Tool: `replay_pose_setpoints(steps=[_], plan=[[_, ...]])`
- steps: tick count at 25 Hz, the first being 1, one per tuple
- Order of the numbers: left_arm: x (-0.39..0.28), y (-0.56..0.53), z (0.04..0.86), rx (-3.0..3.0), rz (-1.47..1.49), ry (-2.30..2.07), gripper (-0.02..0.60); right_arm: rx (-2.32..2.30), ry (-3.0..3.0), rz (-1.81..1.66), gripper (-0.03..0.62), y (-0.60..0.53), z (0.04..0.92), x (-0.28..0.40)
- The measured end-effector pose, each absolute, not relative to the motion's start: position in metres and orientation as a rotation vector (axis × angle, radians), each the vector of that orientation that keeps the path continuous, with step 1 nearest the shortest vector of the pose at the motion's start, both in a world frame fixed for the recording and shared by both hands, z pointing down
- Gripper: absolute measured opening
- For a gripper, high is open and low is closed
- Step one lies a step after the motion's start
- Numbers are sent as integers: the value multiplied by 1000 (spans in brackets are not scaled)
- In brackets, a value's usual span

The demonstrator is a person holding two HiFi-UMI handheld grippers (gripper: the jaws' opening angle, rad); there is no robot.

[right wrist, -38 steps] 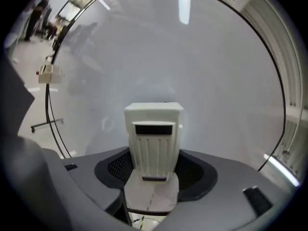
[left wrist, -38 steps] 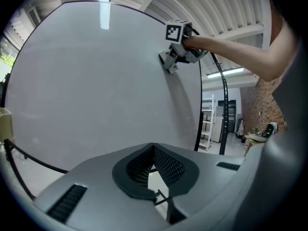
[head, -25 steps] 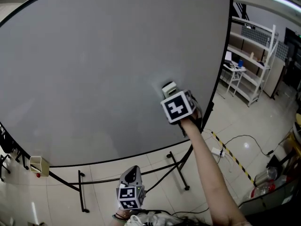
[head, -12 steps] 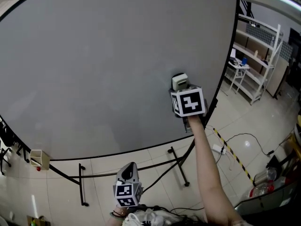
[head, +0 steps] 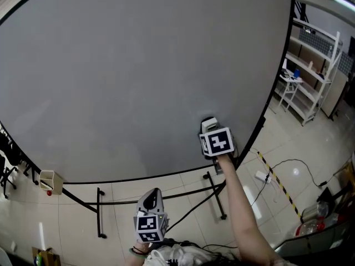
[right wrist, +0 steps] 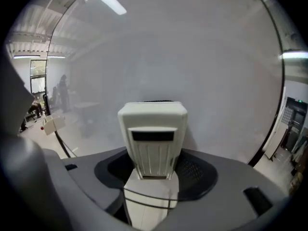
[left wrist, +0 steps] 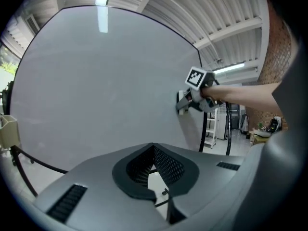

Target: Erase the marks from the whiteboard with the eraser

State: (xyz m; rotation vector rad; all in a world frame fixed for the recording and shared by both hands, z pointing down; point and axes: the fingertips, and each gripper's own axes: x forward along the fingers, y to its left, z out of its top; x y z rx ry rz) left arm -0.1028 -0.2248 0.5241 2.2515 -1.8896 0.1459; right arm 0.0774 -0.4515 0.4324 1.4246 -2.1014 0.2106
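Observation:
The large grey whiteboard [head: 127, 76] fills the head view, and I see no marks on its surface. A white eraser [head: 209, 124] rests against the board near its lower right edge. My right gripper [head: 210, 132] is shut on it, with the marker cube just behind. In the right gripper view the eraser [right wrist: 153, 138] stands upright between the jaws of the right gripper [right wrist: 153, 171], facing the whiteboard [right wrist: 202, 66]. My left gripper [head: 152, 199] hangs low below the board, shut and holding nothing. In the left gripper view the left gripper [left wrist: 154, 152] points up at the whiteboard [left wrist: 96, 90] and the eraser [left wrist: 182, 101].
A black stand [head: 100, 218] carries the board on a tiled floor. A small beige box [head: 49, 180] hangs at the board's lower left. White shelving [head: 313, 65] stands at the right. Cables [head: 288, 165] and striped floor tape [head: 277, 183] lie at the lower right.
My right gripper has carried the eraser across the board, first right and slightly up, then down toward the lower right edge. The left gripper has hardly moved.

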Motion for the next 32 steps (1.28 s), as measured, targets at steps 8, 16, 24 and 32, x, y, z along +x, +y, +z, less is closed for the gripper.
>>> replay_pose_setpoints(steps=[8,16,24,32], plan=[[-103,-232,530,2224,127,-1867,2,1509,-2170,173,270,-450,379,74],[-96,-234,526,2255,136,-1863,2,1230,-1995,130,270,-432,480,27],[-83,-238,527,2284,140,-1811,2,1456,-2131,-149,269,-443,294,45],[-87,-240,523,2271,125,-1845,2,1244,-1757,-192,270,-429,469,15]])
